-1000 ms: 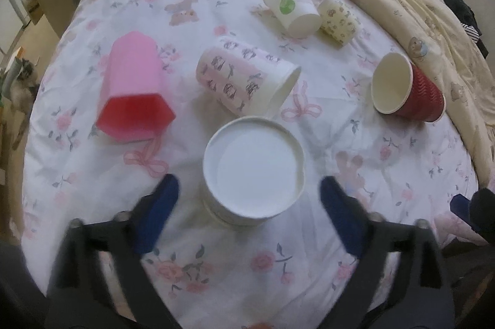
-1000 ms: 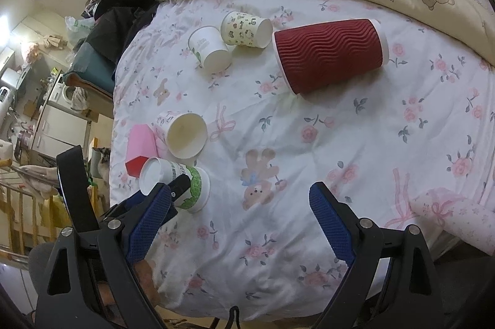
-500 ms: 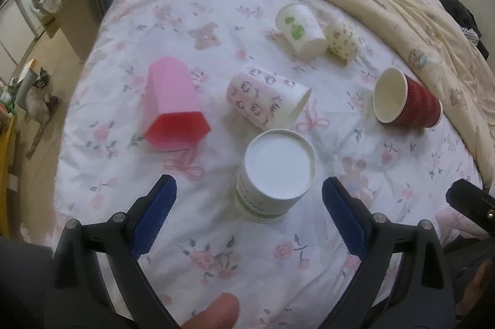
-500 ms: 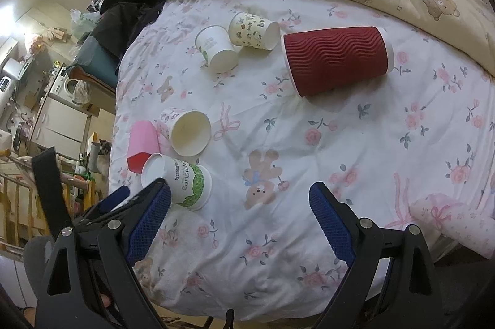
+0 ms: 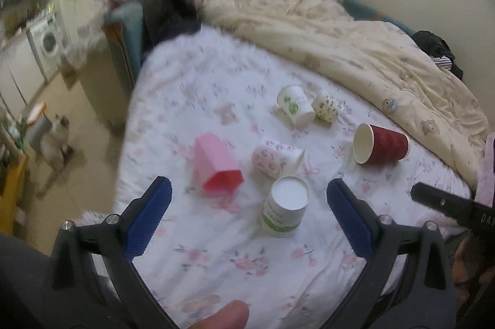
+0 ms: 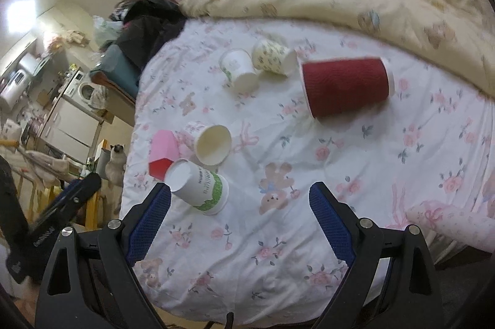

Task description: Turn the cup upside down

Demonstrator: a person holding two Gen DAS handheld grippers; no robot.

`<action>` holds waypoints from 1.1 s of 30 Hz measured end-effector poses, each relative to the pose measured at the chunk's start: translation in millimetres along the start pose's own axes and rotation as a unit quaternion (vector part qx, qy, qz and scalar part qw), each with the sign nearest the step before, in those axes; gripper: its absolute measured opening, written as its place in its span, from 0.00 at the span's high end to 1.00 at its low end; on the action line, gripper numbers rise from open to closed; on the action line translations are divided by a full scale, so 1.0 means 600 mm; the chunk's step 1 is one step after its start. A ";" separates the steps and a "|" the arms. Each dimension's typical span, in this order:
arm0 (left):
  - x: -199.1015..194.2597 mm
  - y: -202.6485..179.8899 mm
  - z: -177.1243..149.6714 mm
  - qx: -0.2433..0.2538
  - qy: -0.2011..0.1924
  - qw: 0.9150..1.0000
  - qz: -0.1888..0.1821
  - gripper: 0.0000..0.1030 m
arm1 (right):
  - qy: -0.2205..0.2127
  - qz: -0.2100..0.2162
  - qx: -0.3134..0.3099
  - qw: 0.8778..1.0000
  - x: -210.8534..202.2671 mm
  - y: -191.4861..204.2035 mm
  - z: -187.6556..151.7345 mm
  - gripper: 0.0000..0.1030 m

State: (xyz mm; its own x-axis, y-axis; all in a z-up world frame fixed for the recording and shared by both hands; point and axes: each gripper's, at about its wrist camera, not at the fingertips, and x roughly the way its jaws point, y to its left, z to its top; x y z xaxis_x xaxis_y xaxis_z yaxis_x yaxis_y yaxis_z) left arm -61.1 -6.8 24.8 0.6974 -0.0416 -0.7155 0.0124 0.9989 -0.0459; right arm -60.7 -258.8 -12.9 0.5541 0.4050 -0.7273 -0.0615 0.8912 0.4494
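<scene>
A white cup with green print [image 5: 284, 208] stands upside down on the floral bedsheet [image 5: 216, 251], base up; it also shows in the right wrist view [image 6: 198, 186]. My left gripper [image 5: 247, 220] is open and empty, pulled back above and short of this cup. My right gripper [image 6: 241, 220] is open and empty near the bed's front edge. On their sides lie a pink cup [image 5: 216, 168], a patterned pink-white cup [image 5: 278, 157], a red ribbed cup [image 5: 380, 148], a white cup with a green logo [image 5: 294, 109] and a small yellow patterned cup [image 5: 326, 109].
A cream quilt [image 5: 355, 50] is heaped along the bed's far side. Dark clothes [image 5: 167, 7] lie at the far corner. A cat [image 5: 55, 140] sits on the floor left of the bed. A rolled floral cloth [image 6: 451, 224] lies at the front right.
My left gripper has drawn back and up from the upside-down white cup, which now looks smaller and farther off. My right gripper has pulled back slightly. The cups have not moved.
</scene>
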 end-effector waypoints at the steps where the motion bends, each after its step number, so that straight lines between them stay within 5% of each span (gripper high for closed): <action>1: -0.011 0.002 -0.002 0.006 -0.007 1.000 0.003 0.03 | -0.009 -0.002 -0.004 1.000 -0.007 0.005 -0.004 0.09; 5: -0.033 0.015 -0.018 0.010 -0.011 1.000 0.005 0.00 | -0.030 -0.006 -0.014 0.999 -0.018 0.024 -0.026 0.01; 14: -0.030 0.043 -0.065 -0.022 0.012 1.000 0.016 0.00 | -0.029 -0.053 -0.073 0.996 -0.002 0.066 -0.078 0.01; 33: -0.016 0.031 -0.077 -0.015 0.024 1.000 0.013 0.00 | -0.029 -0.057 -0.090 0.994 0.015 0.078 -0.078 0.01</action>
State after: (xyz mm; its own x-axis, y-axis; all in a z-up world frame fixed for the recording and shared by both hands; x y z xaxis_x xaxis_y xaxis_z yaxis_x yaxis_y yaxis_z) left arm -100.8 10.9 -1.1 0.6621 -0.0164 -0.7493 -0.0277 0.9985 -0.0464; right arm -97.7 -203.9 -22.8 0.6121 0.2909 -0.7353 -0.1404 0.9551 0.2610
